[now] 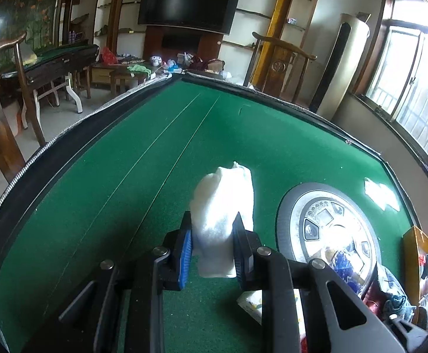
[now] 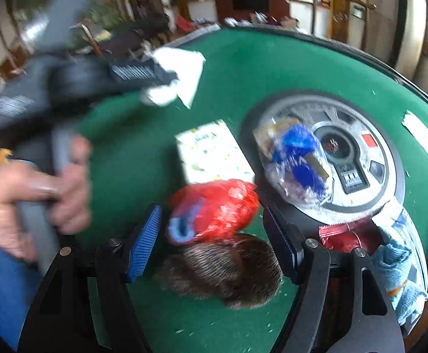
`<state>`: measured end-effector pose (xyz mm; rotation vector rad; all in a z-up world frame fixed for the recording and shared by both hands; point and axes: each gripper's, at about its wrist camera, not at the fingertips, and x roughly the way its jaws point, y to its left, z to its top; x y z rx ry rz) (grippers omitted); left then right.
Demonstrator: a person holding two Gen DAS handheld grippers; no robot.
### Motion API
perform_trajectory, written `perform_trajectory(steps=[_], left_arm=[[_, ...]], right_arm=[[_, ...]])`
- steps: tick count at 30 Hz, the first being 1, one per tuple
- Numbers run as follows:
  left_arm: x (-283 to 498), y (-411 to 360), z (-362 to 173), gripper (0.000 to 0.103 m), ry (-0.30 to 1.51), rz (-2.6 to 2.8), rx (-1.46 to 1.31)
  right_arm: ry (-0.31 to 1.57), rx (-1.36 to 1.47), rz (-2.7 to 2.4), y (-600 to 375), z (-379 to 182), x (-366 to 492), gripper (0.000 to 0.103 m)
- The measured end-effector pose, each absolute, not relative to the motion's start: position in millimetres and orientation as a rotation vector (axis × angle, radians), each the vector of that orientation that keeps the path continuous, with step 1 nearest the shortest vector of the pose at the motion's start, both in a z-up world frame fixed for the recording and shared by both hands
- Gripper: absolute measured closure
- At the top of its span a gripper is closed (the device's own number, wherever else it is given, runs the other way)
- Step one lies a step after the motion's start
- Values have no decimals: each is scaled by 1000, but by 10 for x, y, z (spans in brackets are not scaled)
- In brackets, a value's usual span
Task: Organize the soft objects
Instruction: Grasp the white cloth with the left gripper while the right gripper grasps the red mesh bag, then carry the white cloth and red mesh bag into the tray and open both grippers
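Note:
My left gripper (image 1: pixel 212 231) is shut on a white soft cloth (image 1: pixel 224 206) and holds it above the green felt table (image 1: pixel 111 176). The same gripper and cloth (image 2: pixel 178 79) show at the upper left of the right wrist view. My right gripper (image 2: pixel 212 235) is open, its fingers on either side of a red plastic bag (image 2: pixel 217 209) with a blue item in it. A brown furry soft object (image 2: pixel 228 270) lies just below the bag, between the jaws.
A round grey control panel (image 2: pixel 361 158) sits in the table, with a clear bag of blue items (image 2: pixel 296 158) on it. A white printed packet (image 2: pixel 214 153), a red pouch (image 2: pixel 346 235) and a blue towel (image 2: pixel 396 261) lie nearby. White paper scraps (image 1: pixel 381 194) lie far right.

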<state>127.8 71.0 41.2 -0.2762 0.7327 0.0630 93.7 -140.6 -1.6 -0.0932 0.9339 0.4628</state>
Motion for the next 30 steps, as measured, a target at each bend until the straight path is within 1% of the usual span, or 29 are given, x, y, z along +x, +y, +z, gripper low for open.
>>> perform_trajectory(steps=[1, 2, 4, 5, 10, 14, 20, 24, 30], left_arm=[[1267, 694, 409, 79, 729, 64, -274], [1260, 694, 412, 79, 727, 63, -276], [1235, 694, 414, 79, 723, 56, -286], [1235, 694, 413, 79, 723, 53, -290], [1208, 657, 410, 79, 714, 27, -303], [1172, 585, 437, 79, 696, 11, -282], [1121, 421, 479, 79, 687, -57, -268], [1038, 226, 517, 79, 670, -114, -236], [865, -203, 538, 79, 675, -244, -194]], right_arm=[[944, -89, 442, -1405, -78, 956, 55], [938, -65, 430, -1433, -107, 963, 55], [911, -33, 399, -1523, -135, 950, 61], [895, 6, 416, -1581, -130, 932, 62], [774, 138, 470, -1835, -9, 733, 62], [678, 172, 456, -2005, 144, 569, 62], [630, 180, 328, -2473, 144, 386, 62], [606, 301, 261, -2960, 191, 312, 63], [512, 433, 129, -3495, 378, 145, 63]])
